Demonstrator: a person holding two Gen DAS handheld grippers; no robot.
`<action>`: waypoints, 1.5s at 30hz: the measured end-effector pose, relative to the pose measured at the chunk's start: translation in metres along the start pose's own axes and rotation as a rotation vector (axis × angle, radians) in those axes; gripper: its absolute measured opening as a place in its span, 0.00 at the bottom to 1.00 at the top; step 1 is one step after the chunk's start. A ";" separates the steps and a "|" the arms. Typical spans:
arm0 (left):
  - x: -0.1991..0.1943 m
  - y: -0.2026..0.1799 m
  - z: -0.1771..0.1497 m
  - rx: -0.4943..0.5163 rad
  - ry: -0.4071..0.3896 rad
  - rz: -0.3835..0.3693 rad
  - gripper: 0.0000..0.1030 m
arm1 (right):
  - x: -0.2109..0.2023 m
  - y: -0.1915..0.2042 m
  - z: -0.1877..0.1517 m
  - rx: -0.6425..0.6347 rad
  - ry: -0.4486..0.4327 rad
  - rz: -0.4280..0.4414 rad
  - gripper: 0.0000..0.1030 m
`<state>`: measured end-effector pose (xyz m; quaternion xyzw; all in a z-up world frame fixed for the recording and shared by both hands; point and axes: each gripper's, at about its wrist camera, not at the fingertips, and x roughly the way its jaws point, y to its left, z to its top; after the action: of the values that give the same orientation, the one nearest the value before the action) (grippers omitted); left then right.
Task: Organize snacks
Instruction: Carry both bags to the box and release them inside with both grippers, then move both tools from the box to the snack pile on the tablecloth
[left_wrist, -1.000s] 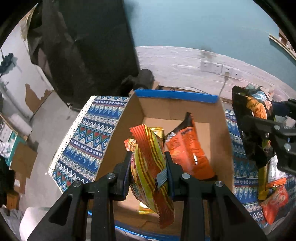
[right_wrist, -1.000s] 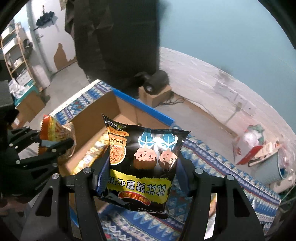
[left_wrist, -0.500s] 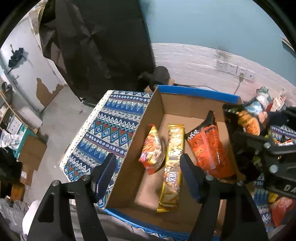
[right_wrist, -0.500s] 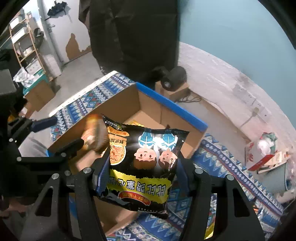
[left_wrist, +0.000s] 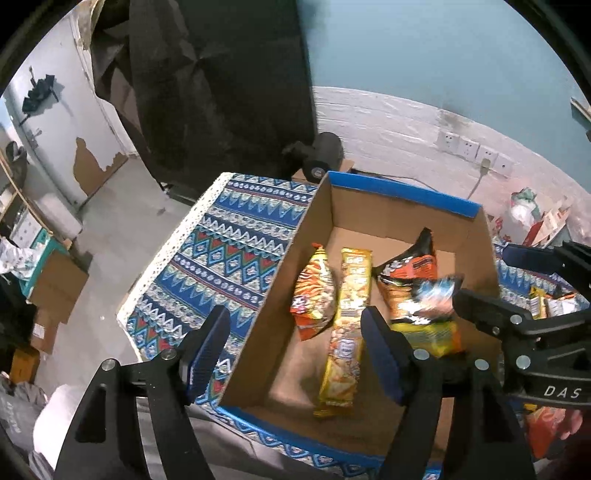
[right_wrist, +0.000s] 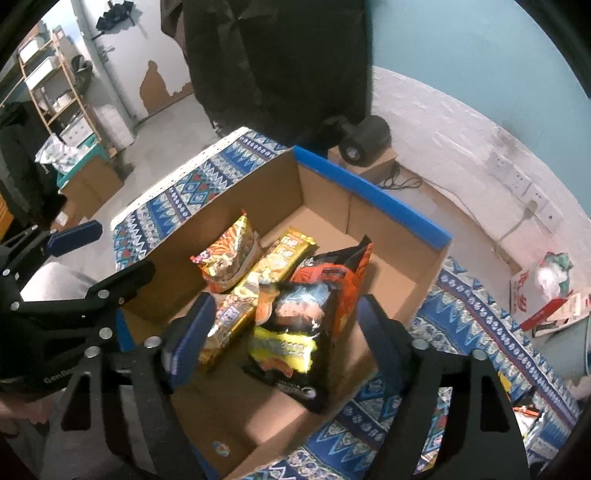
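Observation:
An open cardboard box (left_wrist: 399, 192) (right_wrist: 369, 195) with a blue rim sits on the patterned cloth. Inside lie a red-and-yellow bag (left_wrist: 314, 295) (right_wrist: 225, 258), a long yellow pack (left_wrist: 347, 332) (right_wrist: 273, 266) and an orange-and-black bag (left_wrist: 406, 273) (right_wrist: 332, 273). A black snack bag (right_wrist: 291, 332) (left_wrist: 432, 302), blurred, drops onto them between my right gripper's (right_wrist: 288, 339) (left_wrist: 502, 280) opening jaws; the pads stand clear of it. My left gripper (left_wrist: 295, 350) (right_wrist: 107, 254) hangs over the box's left wall, jaws opening with nothing in them.
The blue patterned cloth (left_wrist: 229, 251) covers the table left and right of the box. More snack packs (left_wrist: 546, 302) lie on the cloth at the right. A black cylinder (right_wrist: 365, 140) sits on a small carton behind the box. Cartons and a shelf (right_wrist: 48, 85) stand at the far left.
My left gripper let go of the red-and-yellow bag, which now lies in the box. My right gripper moved over the box and opened; the black bag is falling in.

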<state>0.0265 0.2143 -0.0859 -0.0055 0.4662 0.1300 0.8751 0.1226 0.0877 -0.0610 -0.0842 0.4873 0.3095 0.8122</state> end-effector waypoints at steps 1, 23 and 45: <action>-0.001 -0.002 0.000 -0.001 -0.001 -0.009 0.72 | -0.003 -0.002 -0.001 0.005 -0.003 -0.011 0.78; -0.038 -0.120 -0.005 0.220 -0.045 -0.113 0.78 | -0.093 -0.097 -0.064 0.172 -0.034 -0.213 0.78; -0.049 -0.269 -0.025 0.463 -0.002 -0.257 0.79 | -0.159 -0.209 -0.174 0.385 -0.015 -0.357 0.79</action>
<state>0.0422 -0.0596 -0.0902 0.1358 0.4783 -0.0925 0.8627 0.0632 -0.2213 -0.0500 -0.0104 0.5088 0.0636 0.8585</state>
